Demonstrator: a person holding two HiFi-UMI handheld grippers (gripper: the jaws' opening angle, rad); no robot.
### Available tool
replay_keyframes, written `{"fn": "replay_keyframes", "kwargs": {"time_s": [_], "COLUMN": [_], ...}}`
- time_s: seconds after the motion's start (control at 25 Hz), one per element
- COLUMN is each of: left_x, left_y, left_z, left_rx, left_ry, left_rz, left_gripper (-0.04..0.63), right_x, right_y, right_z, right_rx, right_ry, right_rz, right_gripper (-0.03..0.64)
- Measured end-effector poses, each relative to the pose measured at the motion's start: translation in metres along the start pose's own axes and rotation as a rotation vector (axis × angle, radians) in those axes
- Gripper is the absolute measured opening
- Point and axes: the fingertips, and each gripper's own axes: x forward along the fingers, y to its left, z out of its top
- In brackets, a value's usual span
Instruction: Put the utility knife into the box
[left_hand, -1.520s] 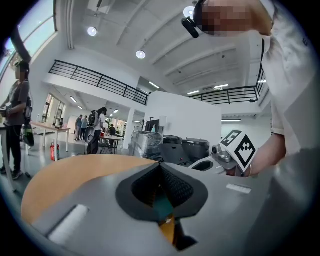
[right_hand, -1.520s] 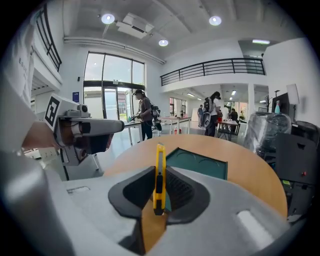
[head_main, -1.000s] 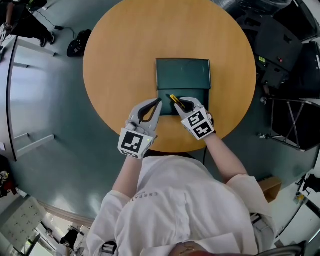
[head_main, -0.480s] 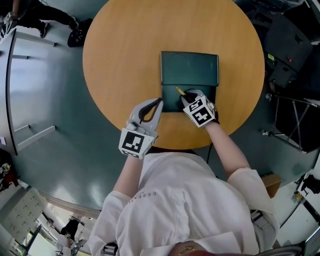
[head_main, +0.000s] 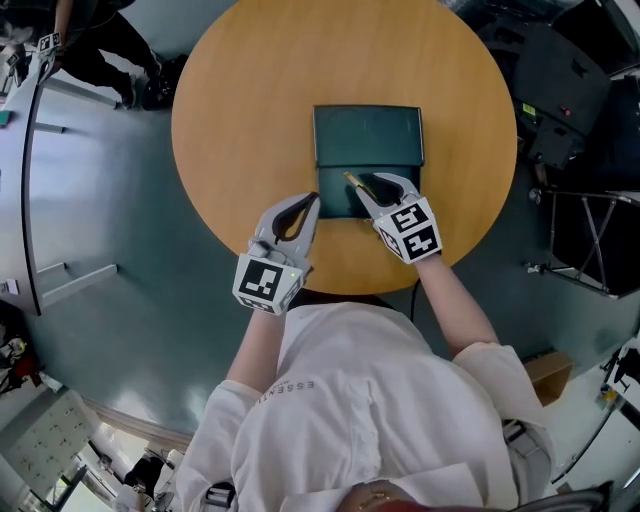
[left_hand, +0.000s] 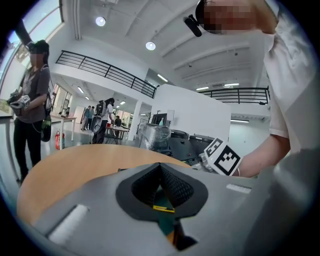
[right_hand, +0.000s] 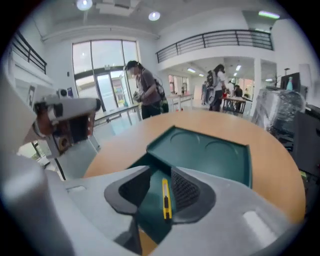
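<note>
A dark green box (head_main: 336, 200) lies open on the round wooden table (head_main: 240, 120), its lid (head_main: 368, 135) folded back flat. My right gripper (head_main: 372, 185) hangs over the box's near half. Its jaws are opening, and the yellow utility knife (right_hand: 165, 199) lies between them along the right pad (right_hand: 186, 192), over the box floor (right_hand: 150, 210), no longer pinched. The head view shows the knife (head_main: 352, 180) poking out ahead of the fingertips. My left gripper (head_main: 305, 205) is shut and empty at the box's front left corner. Its tips (left_hand: 160, 166) meet.
The table's near edge (head_main: 330, 290) runs just behind both grippers, close to the person's body. Black equipment cases (head_main: 570, 110) stand on the floor to the right. People (right_hand: 145, 90) stand in the hall beyond the table.
My right gripper carried the knife forward over the box and its jaws have spread apart from it. The left gripper has hardly moved.
</note>
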Motion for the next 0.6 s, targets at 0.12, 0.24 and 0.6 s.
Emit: {"fn": "replay_keyframes", "kwargs": {"time_s": [0.12, 0.24, 0.6], "left_x": [-0.004, -0.008, -0.03], "left_y": [-0.014, -0.029, -0.092], "left_z": [0.021, 0.04, 0.067], "left_rx": [0.042, 0.076, 0.133], "left_ry": [-0.046, -0.085, -0.157], "left_rz": [-0.014, -0.025, -0.025], "left_gripper": [0.015, 0.015, 0.015], "right_x": [-0.047, -0.093, -0.193], "right_y": [0.003, 0.007, 0.03], "right_z": [0.041, 0.073, 0.078], "right_rx": [0.054, 0.042, -0.03], "right_ry": [-0.195, -0.347, -0.562], "right_rz": [-0.037, -0.095, -0.158], "right_gripper": [0.092, 0.028, -0.006]}}
